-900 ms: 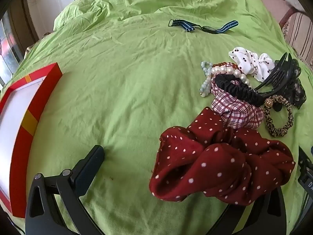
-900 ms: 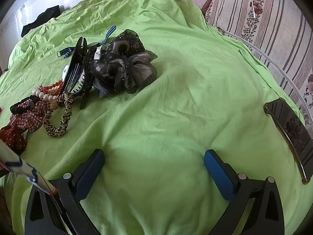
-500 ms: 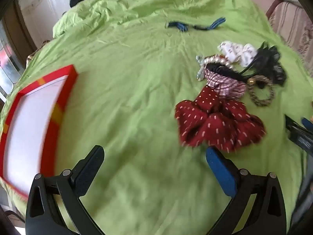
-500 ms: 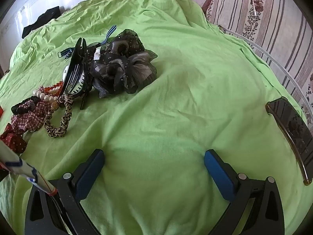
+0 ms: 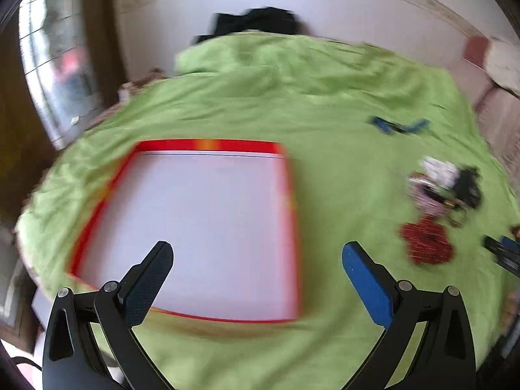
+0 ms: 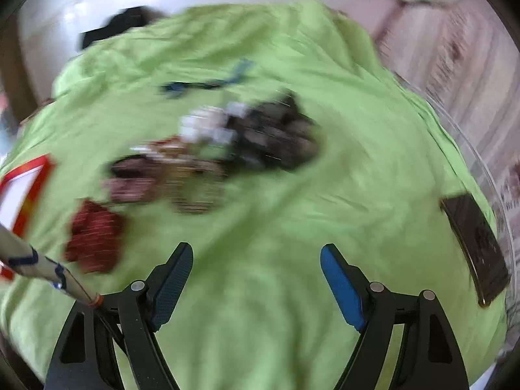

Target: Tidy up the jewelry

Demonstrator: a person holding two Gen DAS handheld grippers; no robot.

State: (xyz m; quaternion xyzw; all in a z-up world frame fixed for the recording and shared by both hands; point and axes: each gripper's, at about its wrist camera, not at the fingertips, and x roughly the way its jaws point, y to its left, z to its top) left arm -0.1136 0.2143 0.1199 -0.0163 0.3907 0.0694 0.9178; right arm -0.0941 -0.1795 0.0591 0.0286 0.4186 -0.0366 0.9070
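Task at start: the red-rimmed box (image 5: 208, 227) holds nothing, all jewelry (image 6: 211, 149) lies piled on the bed (image 6: 292, 211), and left gripper (image 5: 256, 260) and right gripper (image 6: 256, 260) fingers are spread wide, gripping nothing.

Bed under crumpled green sheet (image 5: 325, 104), red-rimmed white tray (image 5: 208, 227) at 9 o'clock, blurred pile of scrunchies and beads (image 6: 208, 156) at 3 o'clock, blue strap (image 5: 398, 125) at 1 o'clock, dark phone (image 6: 474, 243) at sheet's right edge.
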